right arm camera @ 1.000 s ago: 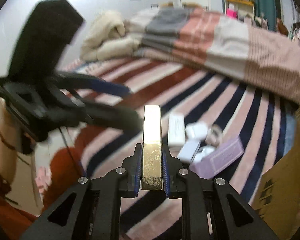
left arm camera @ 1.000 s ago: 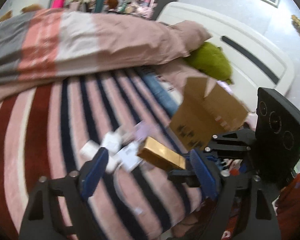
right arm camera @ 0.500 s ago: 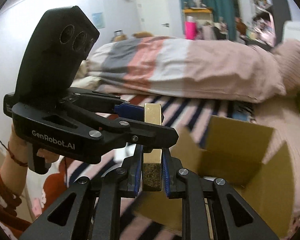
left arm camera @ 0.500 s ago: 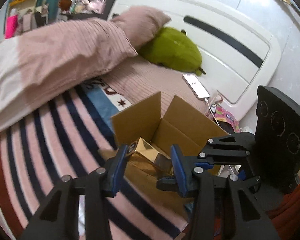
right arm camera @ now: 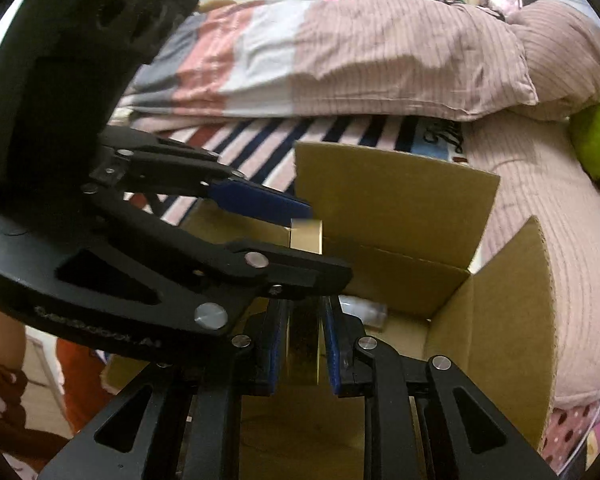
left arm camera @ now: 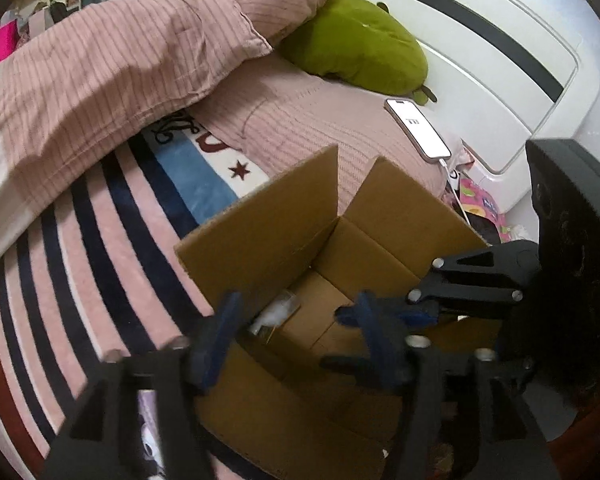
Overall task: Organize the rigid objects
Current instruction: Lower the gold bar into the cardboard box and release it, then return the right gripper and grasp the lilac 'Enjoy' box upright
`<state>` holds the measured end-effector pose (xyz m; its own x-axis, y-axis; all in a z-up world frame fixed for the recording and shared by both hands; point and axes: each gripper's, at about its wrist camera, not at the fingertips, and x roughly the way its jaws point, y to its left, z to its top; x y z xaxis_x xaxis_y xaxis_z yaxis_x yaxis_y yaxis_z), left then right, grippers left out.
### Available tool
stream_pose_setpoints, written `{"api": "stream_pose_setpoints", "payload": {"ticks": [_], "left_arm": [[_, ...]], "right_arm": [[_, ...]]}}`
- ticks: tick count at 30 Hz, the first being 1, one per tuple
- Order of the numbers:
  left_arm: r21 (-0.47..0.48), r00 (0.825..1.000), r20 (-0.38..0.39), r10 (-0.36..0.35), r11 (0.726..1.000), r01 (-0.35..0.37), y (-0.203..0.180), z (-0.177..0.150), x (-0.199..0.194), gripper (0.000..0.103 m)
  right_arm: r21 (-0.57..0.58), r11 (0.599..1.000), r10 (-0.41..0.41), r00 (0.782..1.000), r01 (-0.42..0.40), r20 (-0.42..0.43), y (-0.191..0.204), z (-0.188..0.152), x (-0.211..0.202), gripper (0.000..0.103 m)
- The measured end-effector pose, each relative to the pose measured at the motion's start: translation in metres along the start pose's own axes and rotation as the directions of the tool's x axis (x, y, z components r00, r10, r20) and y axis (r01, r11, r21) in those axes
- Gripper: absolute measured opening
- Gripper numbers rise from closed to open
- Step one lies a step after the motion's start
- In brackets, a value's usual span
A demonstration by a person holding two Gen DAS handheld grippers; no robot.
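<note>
An open cardboard box [left arm camera: 260, 232] stands on the striped blanket with its flaps up. A clear plastic item [left arm camera: 278, 312] lies on its floor. My right gripper [right arm camera: 303, 312] hangs over the box's inside with a gold box [right arm camera: 304, 344] upright between its blue pads. Its jaws are opening, a thin gap shows at one pad, and the gold box is blurred. My left gripper [left arm camera: 296, 300] is also opening and blurred, with nothing between its fingers. In the right wrist view it reaches in from the left, and the gold box's top shows between its fingers [right arm camera: 260, 202].
The box sits on a bed near a white headboard [left arm camera: 480, 40]. A phone [left arm camera: 418, 128] on a cable and a green plush [left arm camera: 360, 60] lie beyond it. A rumpled pink striped duvet [left arm camera: 120, 72] lies to the left. A person's hand [right arm camera: 0, 340] holds the left gripper.
Both grippers have swung from the pile of small items over to the cardboard box. The left jaws closed around the gold box's end, then spread apart again.
</note>
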<state>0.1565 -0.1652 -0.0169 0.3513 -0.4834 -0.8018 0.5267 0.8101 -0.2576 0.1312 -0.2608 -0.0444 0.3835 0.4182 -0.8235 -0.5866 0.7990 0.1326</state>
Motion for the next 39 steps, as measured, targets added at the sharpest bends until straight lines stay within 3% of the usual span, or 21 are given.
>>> {"api": "stream_pose_setpoints", "payload": {"ticks": [3,7,12,18,22,26,28,30,32,39], "left_arm": [[0.007,0.999,0.035,0.016,1.0,-0.016,0.001,-0.002,-0.016,0.07],[-0.017,0.992,0.115,0.054,0.998,-0.053,0.011,-0.017,-0.057,0.077],[-0.078,0.966,0.186,0.18,0.983,-0.168,0.035,-0.052,-0.103,0.082],[-0.195,0.939,0.202,0.278,0.951,-0.24,0.085,-0.12,-0.132,0.083],[-0.255,0.926,0.189,0.328,0.927,-0.276,0.112,-0.167,-0.134,0.083],[-0.291,0.93,0.174,0.324,0.919,-0.266,0.128,-0.201,-0.126,0.083],[-0.306,0.934,0.167,0.317,0.917,-0.257,0.134,-0.216,-0.122,0.083],[-0.319,0.937,0.164,0.309,0.915,-0.246,0.136,-0.225,-0.121,0.083],[-0.327,0.939,0.157,0.307,0.913,-0.244,0.138,-0.233,-0.119,0.083],[-0.346,0.935,0.161,0.317,0.905,-0.248,0.142,-0.243,-0.124,0.083]], "right_arm": [[-0.01,1.0,-0.022,1.0,0.022,0.02,0.004,-0.004,-0.006,0.039],[-0.031,0.999,-0.015,0.995,0.018,0.096,0.023,-0.004,-0.023,0.039],[-0.106,0.989,0.121,0.975,-0.102,0.189,0.073,0.003,-0.042,0.041],[-0.158,0.962,0.247,0.959,-0.224,0.14,0.138,0.006,-0.014,0.041],[-0.154,0.956,0.262,0.961,-0.248,0.085,0.167,-0.001,0.019,0.042],[-0.065,0.973,0.223,0.975,-0.222,0.018,0.176,-0.015,0.061,0.043],[-0.004,0.987,0.159,0.987,-0.159,0.007,0.172,-0.021,0.077,0.057],[0.08,0.992,0.096,0.995,-0.097,0.014,0.163,-0.028,0.095,0.065],[0.168,0.985,0.048,0.999,-0.05,0.013,0.15,-0.031,0.112,0.065],[0.348,0.937,0.023,0.999,-0.033,0.033,0.114,-0.018,0.153,0.065]]}}
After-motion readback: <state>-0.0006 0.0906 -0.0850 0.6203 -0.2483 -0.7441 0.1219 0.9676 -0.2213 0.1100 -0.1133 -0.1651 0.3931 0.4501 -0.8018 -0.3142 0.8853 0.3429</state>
